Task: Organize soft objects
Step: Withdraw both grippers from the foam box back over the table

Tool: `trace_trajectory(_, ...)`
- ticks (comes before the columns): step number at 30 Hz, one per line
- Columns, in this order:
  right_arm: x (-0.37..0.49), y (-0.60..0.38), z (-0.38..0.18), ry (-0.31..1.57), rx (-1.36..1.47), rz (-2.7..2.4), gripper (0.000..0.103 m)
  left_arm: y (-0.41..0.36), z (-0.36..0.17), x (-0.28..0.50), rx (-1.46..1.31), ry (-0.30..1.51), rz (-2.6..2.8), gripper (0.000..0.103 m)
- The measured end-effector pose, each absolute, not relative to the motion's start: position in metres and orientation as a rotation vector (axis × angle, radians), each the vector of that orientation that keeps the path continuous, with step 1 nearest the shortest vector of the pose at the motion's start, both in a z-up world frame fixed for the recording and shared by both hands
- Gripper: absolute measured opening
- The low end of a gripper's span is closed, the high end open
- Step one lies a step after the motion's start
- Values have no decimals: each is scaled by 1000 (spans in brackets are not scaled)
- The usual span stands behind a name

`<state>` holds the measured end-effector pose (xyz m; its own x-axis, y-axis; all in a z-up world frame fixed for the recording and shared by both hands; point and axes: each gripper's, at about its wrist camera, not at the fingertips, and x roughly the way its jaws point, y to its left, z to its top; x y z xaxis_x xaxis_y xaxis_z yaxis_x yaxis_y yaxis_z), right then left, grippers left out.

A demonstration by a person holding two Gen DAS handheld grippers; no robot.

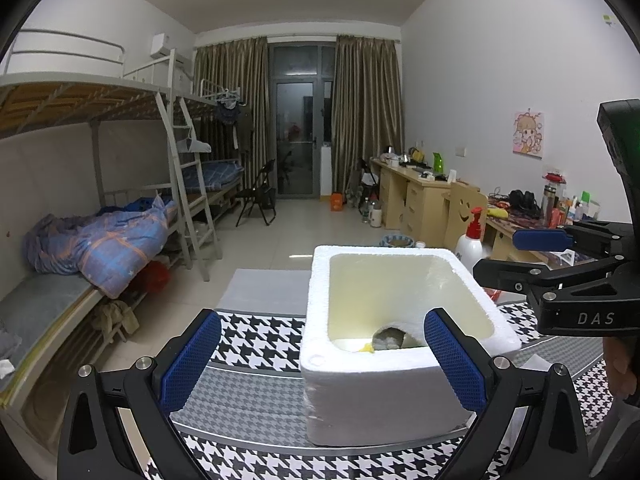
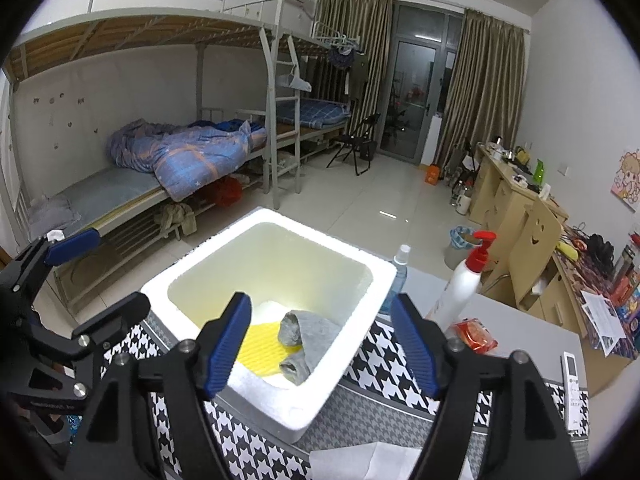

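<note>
Two black grippers with blue pads, left (image 1: pixel 322 356) and right (image 2: pixel 320 344), we hold released and empty over the white foam box (image 2: pixel 340 392) containing a grey cloth (image 2: pixel 312 340) and yellow sponge (image 2: pixel 260 344).

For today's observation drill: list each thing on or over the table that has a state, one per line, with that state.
Foam box: lidless, upright on the table.
Grey cloth: lying inside the box, folded over.
Yellow cloth: flat on the box floor, under the grey one.
Pump bottle: upright, capped.
Spray bottle: upright behind the box.
Right gripper: open, empty.
Left gripper: open, empty.
</note>
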<state>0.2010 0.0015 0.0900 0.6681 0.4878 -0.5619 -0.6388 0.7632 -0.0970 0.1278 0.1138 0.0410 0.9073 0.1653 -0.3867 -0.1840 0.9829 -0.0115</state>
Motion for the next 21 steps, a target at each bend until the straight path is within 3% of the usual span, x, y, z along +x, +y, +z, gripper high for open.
trace_trajectory(14, 182, -38, 107, 430, -210, 617, 92, 90, 54, 116, -38, 365, 152, 102)
trace_trajectory(21, 175, -50, 110, 398, -199, 591, 93, 77, 61, 112, -24, 351, 122, 102)
